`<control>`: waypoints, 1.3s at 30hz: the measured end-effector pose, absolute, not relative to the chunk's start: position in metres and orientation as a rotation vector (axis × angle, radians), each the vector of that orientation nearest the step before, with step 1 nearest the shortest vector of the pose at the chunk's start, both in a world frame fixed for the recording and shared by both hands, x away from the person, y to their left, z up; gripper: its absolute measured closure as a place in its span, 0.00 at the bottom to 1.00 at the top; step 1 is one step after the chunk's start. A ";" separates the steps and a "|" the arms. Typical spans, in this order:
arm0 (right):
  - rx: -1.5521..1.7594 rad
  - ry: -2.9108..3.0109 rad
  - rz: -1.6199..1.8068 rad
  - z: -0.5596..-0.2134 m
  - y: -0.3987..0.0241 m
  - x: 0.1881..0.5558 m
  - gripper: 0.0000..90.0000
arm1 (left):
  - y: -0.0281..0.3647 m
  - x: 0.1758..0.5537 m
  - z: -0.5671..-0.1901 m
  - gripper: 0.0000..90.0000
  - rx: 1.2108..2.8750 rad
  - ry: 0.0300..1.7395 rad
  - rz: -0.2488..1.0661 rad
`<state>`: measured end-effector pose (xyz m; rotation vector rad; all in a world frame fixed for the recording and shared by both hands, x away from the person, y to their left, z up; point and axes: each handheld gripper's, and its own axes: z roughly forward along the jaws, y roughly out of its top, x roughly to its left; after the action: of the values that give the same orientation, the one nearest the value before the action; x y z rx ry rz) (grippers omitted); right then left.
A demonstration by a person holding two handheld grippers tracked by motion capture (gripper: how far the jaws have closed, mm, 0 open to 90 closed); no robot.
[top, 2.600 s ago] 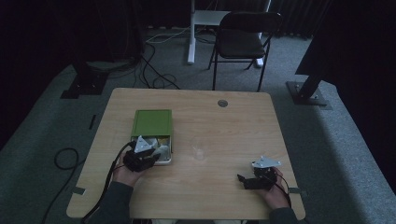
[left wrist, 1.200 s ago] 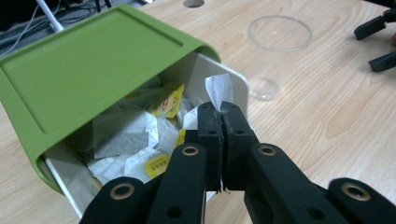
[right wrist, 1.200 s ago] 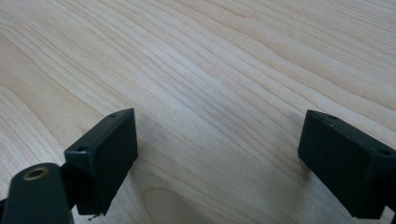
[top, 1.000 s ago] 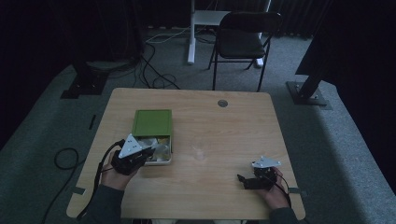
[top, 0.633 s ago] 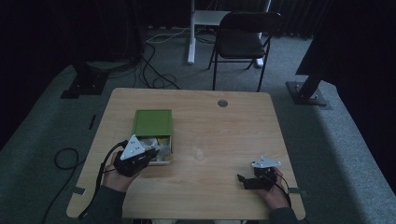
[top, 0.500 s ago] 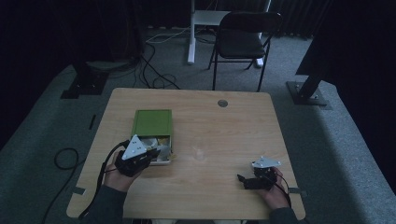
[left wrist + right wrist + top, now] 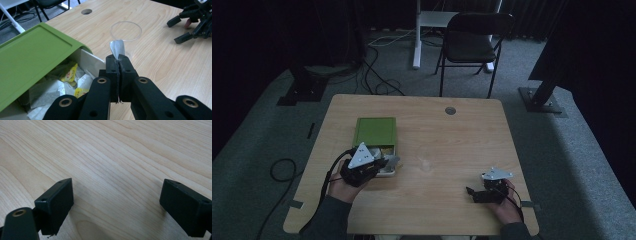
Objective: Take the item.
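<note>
1 green box (image 7: 375, 131), 1 clear cup (image 7: 126, 30), 2 grippers

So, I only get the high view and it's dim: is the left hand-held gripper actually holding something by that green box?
Observer: Yes. In the left gripper view the left hand-held gripper is shut on a thin grey sachet that sticks up from between its pads.
Operator: What's in front of it?
Observer: A clear cup, upright on the table just beyond the sachet, with nothing in it that I can see.
Operator: And the other one?
Observer: The right hand-held gripper has its jaws wide open over bare table, with nothing between them.
</note>
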<state>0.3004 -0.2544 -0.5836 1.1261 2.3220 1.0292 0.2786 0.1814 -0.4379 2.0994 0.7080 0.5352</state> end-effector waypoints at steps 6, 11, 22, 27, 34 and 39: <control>1.128 2.322 1.029 -0.584 -0.254 0.300 0.13 | 0.177 0.281 -0.435 0.99 2.100 0.691 0.531; 1.126 2.322 1.029 -0.584 -0.254 0.300 0.13 | 0.172 0.283 -0.434 0.99 2.102 0.680 0.525; 1.126 2.322 1.029 -0.584 -0.254 0.300 0.13 | 0.164 0.289 -0.431 0.99 2.093 0.663 0.510; 1.126 2.322 1.029 -0.584 -0.254 0.300 0.13 | 0.159 0.292 -0.429 0.99 2.093 0.653 0.506; 1.127 2.322 1.029 -0.584 -0.254 0.300 0.13 | 0.152 0.299 -0.427 0.99 2.098 0.641 0.500; 1.126 2.322 1.029 -0.584 -0.254 0.300 0.13 | 0.149 0.302 -0.427 0.99 2.099 0.640 0.496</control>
<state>0.3003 -0.2544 -0.5836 1.1262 2.3219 1.0287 0.3022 0.1495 -0.4271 2.0985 0.6395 0.4963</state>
